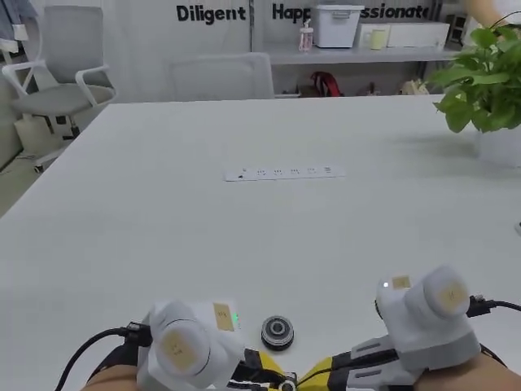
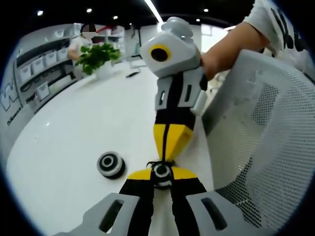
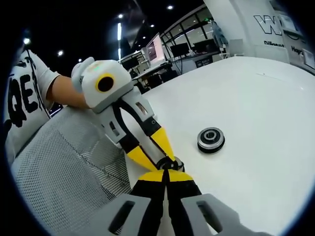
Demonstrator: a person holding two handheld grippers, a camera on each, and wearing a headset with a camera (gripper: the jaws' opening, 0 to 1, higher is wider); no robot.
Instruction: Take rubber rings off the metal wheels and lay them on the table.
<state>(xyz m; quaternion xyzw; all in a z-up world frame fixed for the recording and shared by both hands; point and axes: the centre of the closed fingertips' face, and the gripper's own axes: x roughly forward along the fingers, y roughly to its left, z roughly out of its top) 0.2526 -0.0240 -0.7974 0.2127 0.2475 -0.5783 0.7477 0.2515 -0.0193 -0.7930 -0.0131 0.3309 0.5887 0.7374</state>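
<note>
My left tool [image 2: 160, 178] and right tool [image 3: 167, 178] meet tip to tip at the surface's [image 1: 244, 236] near edge, both clenched on one small wheel [image 2: 161, 171]. A second wheel [image 1: 278, 332] lies just beyond them, apart.

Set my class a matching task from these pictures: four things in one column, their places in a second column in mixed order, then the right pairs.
1 loose wheel
2 gripped wheel
3 power strip
4 potted plant

A far right of the table
B middle of the table
C pinched between left tool and right tool
D lying on the table near the tools

Pairs: 1-D, 2-C, 3-B, 4-A
</note>
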